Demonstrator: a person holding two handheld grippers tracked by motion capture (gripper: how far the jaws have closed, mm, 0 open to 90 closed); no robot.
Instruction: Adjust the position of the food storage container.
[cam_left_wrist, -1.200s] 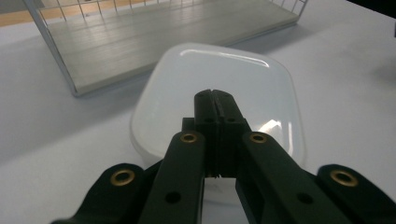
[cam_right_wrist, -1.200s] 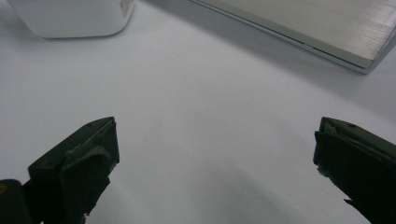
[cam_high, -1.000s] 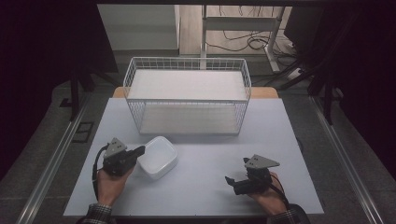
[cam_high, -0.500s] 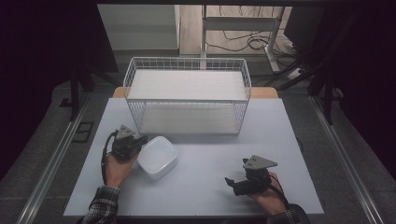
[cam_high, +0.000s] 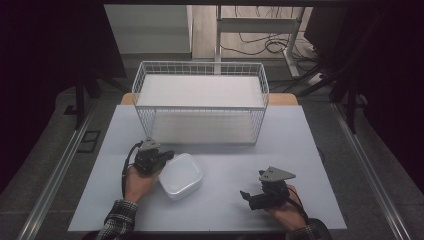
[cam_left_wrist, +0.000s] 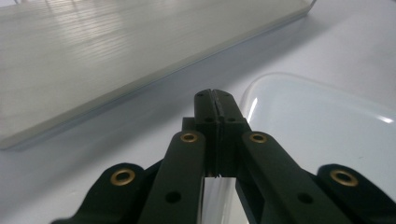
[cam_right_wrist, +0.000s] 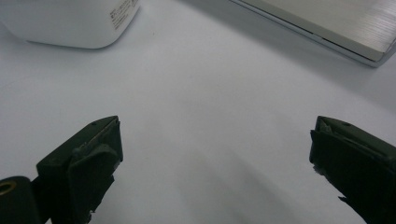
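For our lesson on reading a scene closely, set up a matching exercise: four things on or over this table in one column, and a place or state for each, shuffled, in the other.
Things:
1. left tool
2. right tool
3. white container
4. wire basket

Places or states:
A. at the far side of the table
B. jaws standing wide apart
C. jaws closed together at the container's rim
D. low, rounded, lying near the table's middle

Pairs: 1-C, 2-B, 3-D, 4-A

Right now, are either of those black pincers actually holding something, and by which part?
The left gripper pinches the white plastic container by its thin rim; the right gripper holds nothing.
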